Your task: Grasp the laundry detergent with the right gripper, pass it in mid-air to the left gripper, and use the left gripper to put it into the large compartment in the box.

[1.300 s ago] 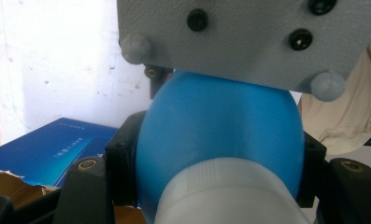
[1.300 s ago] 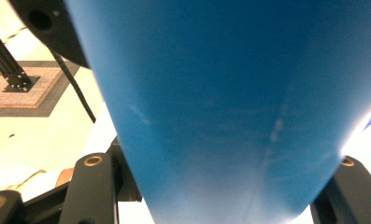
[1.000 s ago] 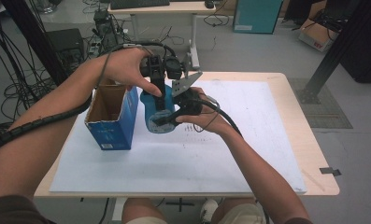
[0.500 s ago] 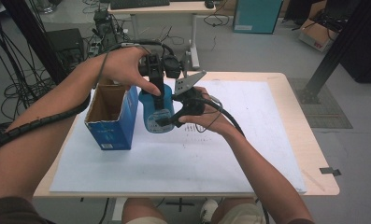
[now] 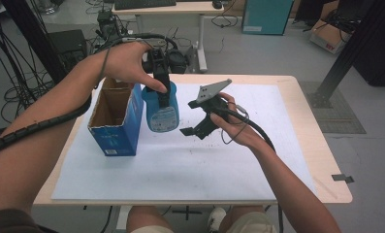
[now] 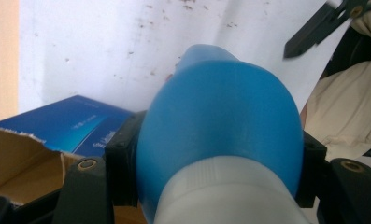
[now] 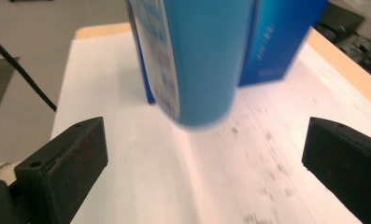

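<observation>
A blue bottle (image 5: pixel 161 112) with a pale label hangs a little above the white sheet (image 5: pixel 180 170), just right of an open blue carton (image 5: pixel 115 128). My left gripper (image 5: pixel 160 86) comes down from above and is shut on the bottle's upper end; in the left gripper view the bottle (image 6: pixel 220 126) bulges between both jaws. My right gripper (image 5: pixel 192 118) is to the right of the bottle, apart from it. Its jaws have just been opening and stand wide with nothing between them. In the right gripper view (image 7: pixel 204 156) the bottle (image 7: pixel 197 56) and carton (image 7: pixel 281 37) lie ahead.
The white sheet covers most of a wooden table (image 5: pixel 306 121). The carton's open top (image 6: pixel 15 163) shows brown cardboard inside. Behind the table are a desk (image 5: pixel 156 9), cables and boxes on the floor. One right gripper jaw tip (image 6: pixel 309 32) shows in the left gripper view.
My right gripper has let go of the bottle's side, opened wide and drawn back to the right. The left gripper keeps its hold on the bottle beside the carton.
</observation>
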Demonstrator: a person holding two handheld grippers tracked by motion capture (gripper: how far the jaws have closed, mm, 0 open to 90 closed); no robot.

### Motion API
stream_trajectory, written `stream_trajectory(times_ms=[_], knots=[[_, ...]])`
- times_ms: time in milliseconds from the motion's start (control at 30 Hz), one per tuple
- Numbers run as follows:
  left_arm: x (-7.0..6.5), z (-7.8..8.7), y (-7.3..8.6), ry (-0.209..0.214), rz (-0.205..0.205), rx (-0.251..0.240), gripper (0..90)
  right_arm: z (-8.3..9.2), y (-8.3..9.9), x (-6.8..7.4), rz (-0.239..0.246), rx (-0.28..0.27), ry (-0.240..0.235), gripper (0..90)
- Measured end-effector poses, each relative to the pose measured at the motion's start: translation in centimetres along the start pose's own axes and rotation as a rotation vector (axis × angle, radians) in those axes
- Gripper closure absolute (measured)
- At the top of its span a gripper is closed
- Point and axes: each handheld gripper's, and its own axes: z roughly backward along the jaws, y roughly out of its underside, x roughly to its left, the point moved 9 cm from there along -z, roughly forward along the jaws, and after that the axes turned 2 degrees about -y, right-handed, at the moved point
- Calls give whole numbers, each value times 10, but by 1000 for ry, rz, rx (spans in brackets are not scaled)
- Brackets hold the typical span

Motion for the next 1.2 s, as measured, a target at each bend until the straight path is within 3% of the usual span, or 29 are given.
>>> stream_trajectory(times_ms=[167,200,267,433,567,633,800,967,1200], knots=[[6,8,6,14,66,-6,369,23,24,-5,-59,61,93,0],[7,10,7,26,99,-10,369,30,31,-4,-79,74,111,0],[10,14,10,29,119,-5,369,38,41,-4,-99,90,121,0],[22,26,18,3,229,-22,370,68,65,-4,-176,131,172,0],[35,38,28,-5,308,-11,369,88,81,-2,-202,175,187,0],[42,44,34,-6,362,-6,369,95,84,-2,-195,173,196,0],[56,61,48,-21,483,-16,369,118,98,-4,-243,206,243,0],[67,79,65,-25,612,-16,369,137,102,-5,-253,216,261,0],[77,96,88,6,797,-25,369,156,102,-7,-255,225,299,0]])
